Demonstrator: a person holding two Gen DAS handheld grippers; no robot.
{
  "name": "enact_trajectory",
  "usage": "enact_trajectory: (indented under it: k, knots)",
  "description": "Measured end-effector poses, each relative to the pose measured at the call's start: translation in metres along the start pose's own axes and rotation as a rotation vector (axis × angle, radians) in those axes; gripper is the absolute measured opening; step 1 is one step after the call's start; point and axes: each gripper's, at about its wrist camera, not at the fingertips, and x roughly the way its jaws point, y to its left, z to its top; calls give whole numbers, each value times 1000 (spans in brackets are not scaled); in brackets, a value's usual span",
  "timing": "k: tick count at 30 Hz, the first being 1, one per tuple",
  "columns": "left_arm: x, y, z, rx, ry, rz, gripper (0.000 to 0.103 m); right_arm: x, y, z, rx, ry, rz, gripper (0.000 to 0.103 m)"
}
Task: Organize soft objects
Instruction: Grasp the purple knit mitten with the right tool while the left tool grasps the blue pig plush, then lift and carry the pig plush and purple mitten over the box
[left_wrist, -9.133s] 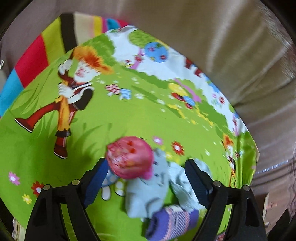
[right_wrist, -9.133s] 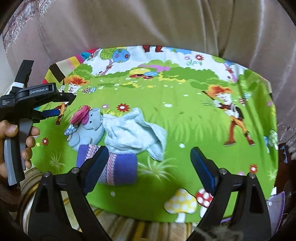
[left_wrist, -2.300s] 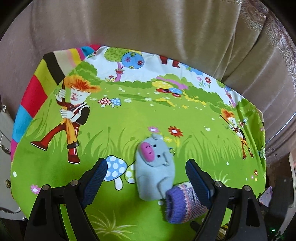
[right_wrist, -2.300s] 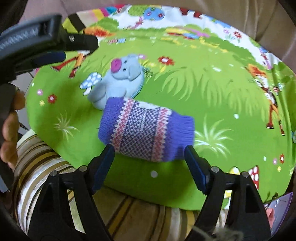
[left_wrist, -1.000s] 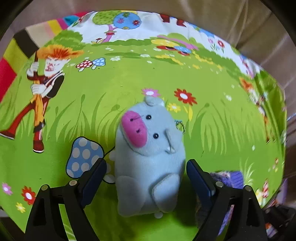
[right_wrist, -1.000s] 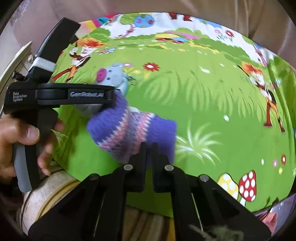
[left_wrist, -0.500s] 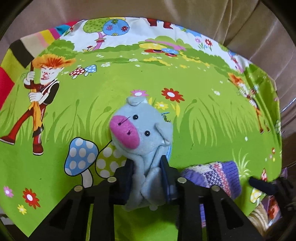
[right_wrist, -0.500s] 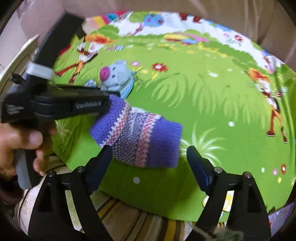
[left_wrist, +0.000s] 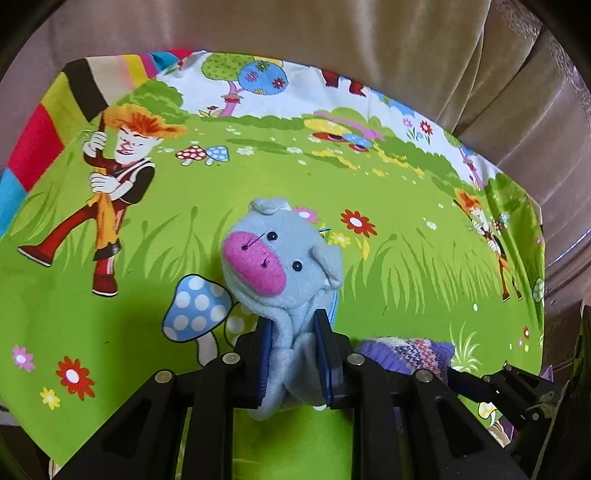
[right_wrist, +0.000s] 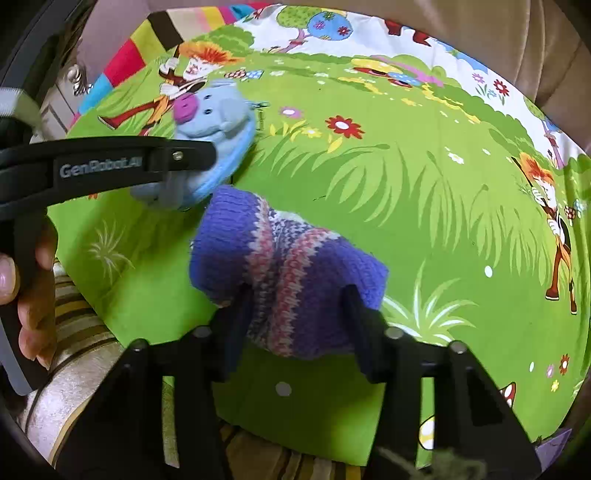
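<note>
A light blue plush pig (left_wrist: 280, 258) with a pink snout is pinched by its lower body in my left gripper (left_wrist: 293, 325), whose jaws are closing, the pads pressing into the plush. Its head sticks up past the fingertips over the cloth. In the right wrist view the same pig (right_wrist: 218, 114) hangs behind a left finger (right_wrist: 184, 155). A purple knitted piece with pink and white stripes (right_wrist: 288, 258) bunches between the closing jaws of my right gripper (right_wrist: 297, 306), both pads squeezing it. The same knit (left_wrist: 406, 354) shows at the lower right of the left wrist view.
A bright green cartoon cloth (left_wrist: 406, 258) covers the round surface. Beige draped fabric (left_wrist: 369, 44) rises behind it. A striped cushion (right_wrist: 85, 332) lies at the near edge. A person's hand (right_wrist: 33, 273) grips the left tool's handle at the left.
The left jaws went from wide around the pig to clamped on it, and the pig has risen a little. The right jaws sprang wide, then closed in on the knit.
</note>
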Motion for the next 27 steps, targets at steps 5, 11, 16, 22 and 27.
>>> enact_trajectory:
  k: [5,11,16,22,27]
  knots:
    - [-11,-2,-5,4,-22,7,22,-14,-5,-6,43,-36,4,31]
    - [-28,-13,-16,22,-43,-6,22,-34,-16,-14,98,-83,-21,26]
    - [-40,-24,-27,32,-48,-28,22,-55,-27,-29,134,-109,-26,26]
    - [-55,-49,-42,74,-58,-49,22,-80,-43,-49,171,-139,-45,26]
    - [-67,-77,-57,123,-62,-68,22,-102,-55,-68,208,-164,-69,26]
